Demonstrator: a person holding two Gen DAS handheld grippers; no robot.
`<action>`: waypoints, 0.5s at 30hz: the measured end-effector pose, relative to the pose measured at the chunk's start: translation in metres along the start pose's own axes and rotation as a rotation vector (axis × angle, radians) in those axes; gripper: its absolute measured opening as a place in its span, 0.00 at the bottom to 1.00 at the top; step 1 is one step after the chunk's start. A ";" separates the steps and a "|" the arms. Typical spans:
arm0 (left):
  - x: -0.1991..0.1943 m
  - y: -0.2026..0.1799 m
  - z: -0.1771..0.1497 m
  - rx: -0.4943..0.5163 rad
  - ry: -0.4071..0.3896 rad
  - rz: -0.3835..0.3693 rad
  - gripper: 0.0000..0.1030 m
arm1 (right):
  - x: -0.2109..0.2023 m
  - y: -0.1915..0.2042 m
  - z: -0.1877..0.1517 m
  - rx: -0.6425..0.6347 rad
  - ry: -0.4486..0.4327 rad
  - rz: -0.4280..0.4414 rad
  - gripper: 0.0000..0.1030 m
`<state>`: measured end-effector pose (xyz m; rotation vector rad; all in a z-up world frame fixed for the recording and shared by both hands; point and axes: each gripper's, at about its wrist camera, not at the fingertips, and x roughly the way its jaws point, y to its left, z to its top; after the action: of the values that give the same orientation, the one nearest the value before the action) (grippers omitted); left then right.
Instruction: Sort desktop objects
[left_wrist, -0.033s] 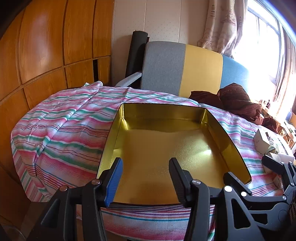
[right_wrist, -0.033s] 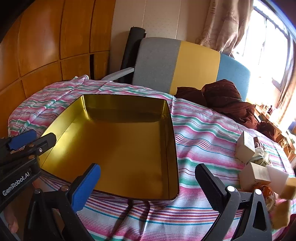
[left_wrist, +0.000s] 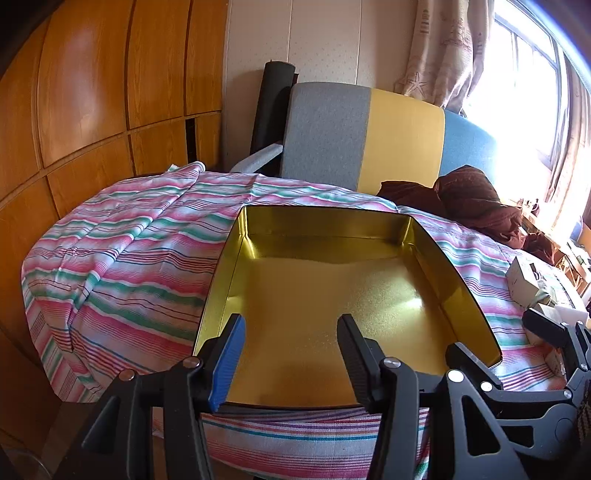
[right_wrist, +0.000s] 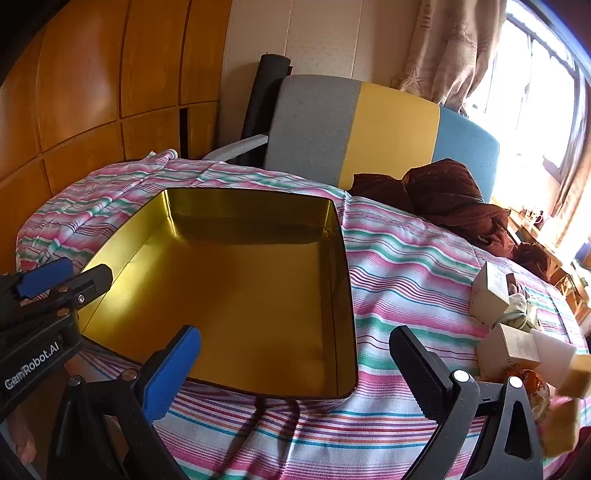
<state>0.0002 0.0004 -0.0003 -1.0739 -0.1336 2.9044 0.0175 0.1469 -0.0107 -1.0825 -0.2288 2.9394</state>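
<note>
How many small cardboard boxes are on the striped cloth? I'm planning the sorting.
2 clear ones, both right of the gold tin: the farther box and the nearer box. The clutter beside them may hide more.

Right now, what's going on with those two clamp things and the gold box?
Left gripper open, empty. Right gripper open, empty. Gold tin empty on striped cloth. Small boxes wait beside it.

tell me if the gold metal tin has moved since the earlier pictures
No. The gold rectangular metal tin sits in the same spot on the striped cloth, its far corner lined up the same against the grey, yellow and blue chair back.
</note>
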 end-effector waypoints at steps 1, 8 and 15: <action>0.000 0.000 0.000 0.004 0.001 0.000 0.51 | 0.001 0.000 0.000 0.002 0.003 0.003 1.00; 0.001 -0.003 -0.003 0.028 0.009 0.000 0.52 | 0.004 -0.002 0.000 0.014 0.013 0.019 1.00; 0.002 -0.006 -0.006 0.055 0.014 0.000 0.53 | -0.002 -0.008 -0.006 0.020 -0.025 0.037 1.00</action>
<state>0.0026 0.0068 -0.0050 -1.0846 -0.0525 2.8814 0.0225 0.1552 -0.0126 -1.0603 -0.1808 2.9824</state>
